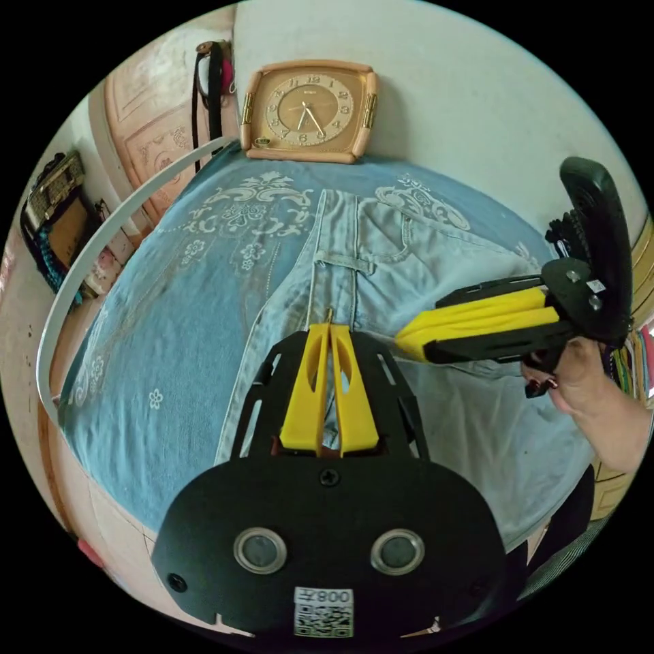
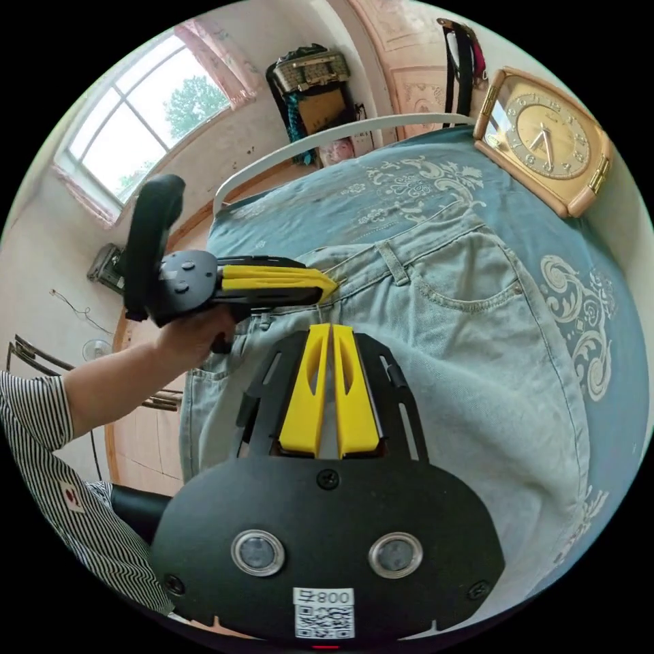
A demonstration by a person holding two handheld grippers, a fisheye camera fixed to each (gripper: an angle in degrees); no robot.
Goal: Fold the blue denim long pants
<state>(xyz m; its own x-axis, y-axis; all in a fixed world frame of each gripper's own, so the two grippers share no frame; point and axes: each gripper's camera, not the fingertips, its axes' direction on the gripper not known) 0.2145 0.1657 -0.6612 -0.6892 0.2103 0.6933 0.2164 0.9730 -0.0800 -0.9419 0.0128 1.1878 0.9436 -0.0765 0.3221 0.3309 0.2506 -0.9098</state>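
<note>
Jeans [image 1: 381, 272] waistband at left claw [image 1: 330, 325] tips

Plenty of bare bed [image 1: 170, 327] was left beside the jeans [image 1: 381, 272]; the far end was blocked by a clock [image 1: 310, 112].

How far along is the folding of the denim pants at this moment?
Early stage. Done: the blue denim pants lie spread on the patterned blue cover, waistband toward the clock. In hand: the left claw and right claw both look closed at the fabric near the waist, apparently pinching it, though the actual grip is hard to confirm. Left: I see no clear crosswise fold yet, so the main folds remain.
</note>
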